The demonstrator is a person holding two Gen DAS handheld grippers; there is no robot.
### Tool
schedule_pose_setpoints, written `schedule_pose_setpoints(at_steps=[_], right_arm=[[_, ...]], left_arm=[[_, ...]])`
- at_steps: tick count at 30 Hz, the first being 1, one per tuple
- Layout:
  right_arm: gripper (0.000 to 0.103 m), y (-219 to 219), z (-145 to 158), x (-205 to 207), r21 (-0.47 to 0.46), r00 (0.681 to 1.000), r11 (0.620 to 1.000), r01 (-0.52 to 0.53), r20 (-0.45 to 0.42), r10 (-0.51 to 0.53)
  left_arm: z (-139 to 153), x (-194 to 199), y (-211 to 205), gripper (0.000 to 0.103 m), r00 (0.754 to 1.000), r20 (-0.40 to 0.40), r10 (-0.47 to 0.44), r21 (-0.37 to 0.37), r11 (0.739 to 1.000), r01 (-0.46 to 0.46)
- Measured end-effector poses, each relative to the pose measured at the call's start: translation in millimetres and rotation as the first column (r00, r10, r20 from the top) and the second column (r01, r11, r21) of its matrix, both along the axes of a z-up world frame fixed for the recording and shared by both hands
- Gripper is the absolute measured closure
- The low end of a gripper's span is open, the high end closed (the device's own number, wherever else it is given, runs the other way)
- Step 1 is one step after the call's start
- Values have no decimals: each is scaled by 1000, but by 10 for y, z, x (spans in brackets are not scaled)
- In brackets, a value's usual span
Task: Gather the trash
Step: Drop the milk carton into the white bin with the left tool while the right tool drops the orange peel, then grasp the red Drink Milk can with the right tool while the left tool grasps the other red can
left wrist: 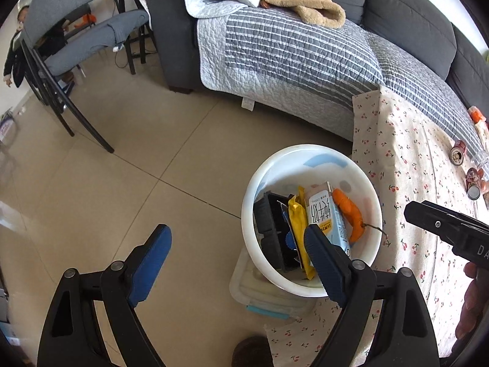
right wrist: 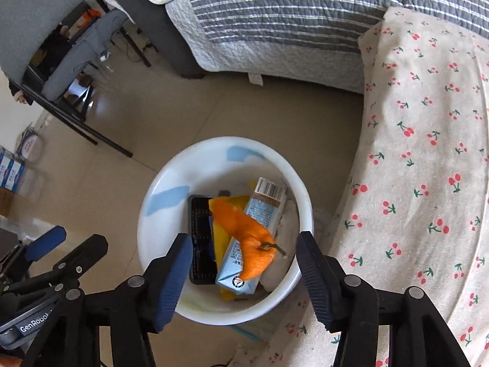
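Observation:
A white bin (left wrist: pixel 305 156) (right wrist: pixel 214 153) stands on the floor beside the cherry-print table. Inside lie an orange peel (left wrist: pixel 348 211) (right wrist: pixel 244 235), a blue milk carton (left wrist: pixel 327 217) (right wrist: pixel 259 211), a yellow wrapper (left wrist: pixel 298 226) (right wrist: pixel 221 238) and a black tray (left wrist: pixel 272 223) (right wrist: pixel 200 229). My left gripper (left wrist: pixel 238 235) is open and empty, to the left of the bin, its right finger over the bin. My right gripper (right wrist: pixel 241 241) is open and empty, straight above the bin. It also shows in the left wrist view (left wrist: pixel 440 223). Several cans (left wrist: pixel 458 153) and a clear bottle lie on the table.
A table with a cherry-print cloth (left wrist: pixel 406 165) (right wrist: pixel 428 153) is at right. A grey sofa with a striped quilt (left wrist: pixel 290 49) (right wrist: pixel 275 15) stands behind. A chair (left wrist: pixel 76 46) (right wrist: pixel 61 61) is at far left. A clear plastic box (left wrist: pixel 262 296) sits under the bin.

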State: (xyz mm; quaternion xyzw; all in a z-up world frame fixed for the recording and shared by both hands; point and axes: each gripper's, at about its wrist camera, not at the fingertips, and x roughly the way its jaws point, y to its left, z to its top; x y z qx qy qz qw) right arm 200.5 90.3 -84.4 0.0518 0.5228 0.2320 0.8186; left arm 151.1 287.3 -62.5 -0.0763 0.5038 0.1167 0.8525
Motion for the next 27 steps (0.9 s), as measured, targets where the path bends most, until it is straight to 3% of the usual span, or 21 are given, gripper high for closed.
schedule_pose_setpoints(at_steps=[13, 27], right_arm=[[38, -958, 169, -223, -100, 994, 990, 102, 45, -98], [29, -2302, 272, -470, -169, 963, 948, 268, 59, -262]], left_arm=[[114, 80, -445, 13, 997, 20, -75, 11, 997, 75], [279, 307, -1354, 11, 983, 34, -180, 32, 983, 179]])
